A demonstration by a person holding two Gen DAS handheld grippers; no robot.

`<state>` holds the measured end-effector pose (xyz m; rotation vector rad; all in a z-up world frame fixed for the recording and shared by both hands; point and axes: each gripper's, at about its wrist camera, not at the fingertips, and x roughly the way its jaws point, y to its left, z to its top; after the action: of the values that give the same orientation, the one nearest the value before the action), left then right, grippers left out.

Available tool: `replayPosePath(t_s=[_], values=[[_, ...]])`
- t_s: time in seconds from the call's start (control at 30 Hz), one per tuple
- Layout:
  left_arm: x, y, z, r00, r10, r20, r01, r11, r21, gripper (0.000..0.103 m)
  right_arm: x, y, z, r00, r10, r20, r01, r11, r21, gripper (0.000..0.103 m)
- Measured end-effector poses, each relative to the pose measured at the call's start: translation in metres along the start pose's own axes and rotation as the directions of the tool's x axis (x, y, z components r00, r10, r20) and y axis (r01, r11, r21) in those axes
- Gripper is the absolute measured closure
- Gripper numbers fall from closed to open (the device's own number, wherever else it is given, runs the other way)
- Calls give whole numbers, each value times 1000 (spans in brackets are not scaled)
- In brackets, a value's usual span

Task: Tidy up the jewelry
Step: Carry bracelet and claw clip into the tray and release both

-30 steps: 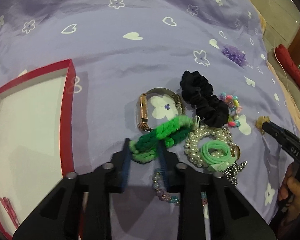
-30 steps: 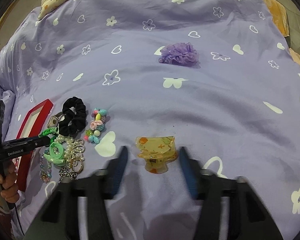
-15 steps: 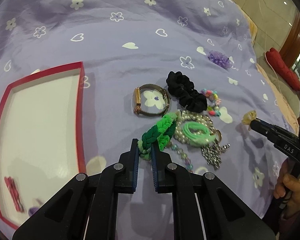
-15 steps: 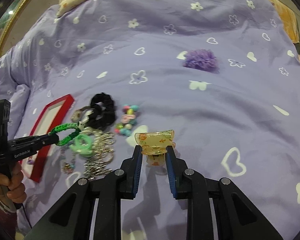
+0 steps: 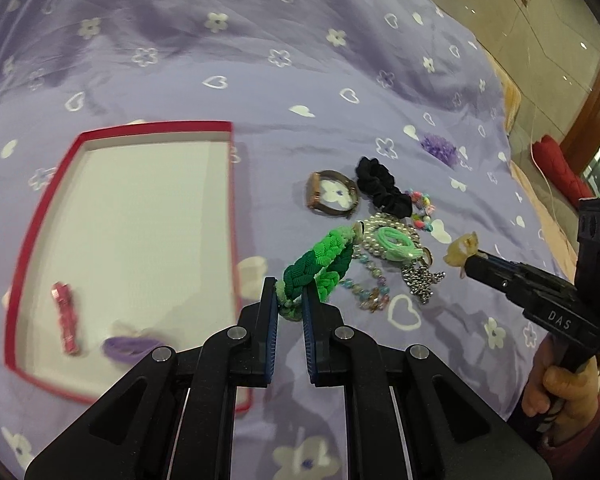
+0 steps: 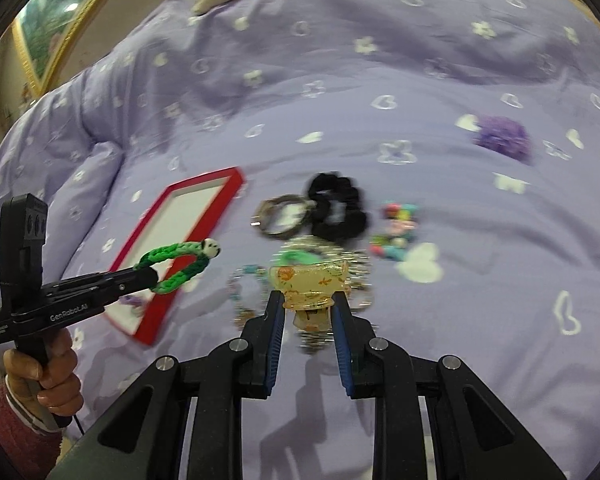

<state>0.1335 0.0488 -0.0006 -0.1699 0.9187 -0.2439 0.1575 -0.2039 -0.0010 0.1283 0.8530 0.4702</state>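
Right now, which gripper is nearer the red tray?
Left. The left gripper, shut on the green braided bracelet, hangs beside the red tray at its right rim. The right gripper, holding the yellow hair claw, sits over the jewelry pile, farther right.

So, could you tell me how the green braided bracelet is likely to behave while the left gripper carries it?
The green braided bracelet is probably soft and light: pinched at one end by the left gripper, its loop keeps shape, barely drooping. The woven surface likely resists slipping.

Black left tool (image 5: 290,302) and right tool (image 6: 308,310), blue pads, silver screws, maroon sleeves.
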Motion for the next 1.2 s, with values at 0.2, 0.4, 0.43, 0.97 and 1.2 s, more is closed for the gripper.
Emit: replayPosePath(t_s=[0.2,0.4,0.43,0.97,1.2], values=[[-21,26,-9,999,29,26,-28,998,-56,93,11,32,1,998,56,-19,-57,998,-41,79],[-39,53,-19,997,61,43,-56,992,-111,93,23,61,-1,996,88,-34,-90,992,-85,79],[-41,56,-20,997,66,45,-60,991,-116,93,25,66,-2,995,95,-39,-99,991,-89,79],[-54,122,-21,988,145,46,-131,965,-229,93,64,136,5,975,200,-94,-214,961,-175,79],[-41,156,-13,984,178,27,-164,946,-279,93,89,168,15,965,233,-118,-254,942,-220,79]])
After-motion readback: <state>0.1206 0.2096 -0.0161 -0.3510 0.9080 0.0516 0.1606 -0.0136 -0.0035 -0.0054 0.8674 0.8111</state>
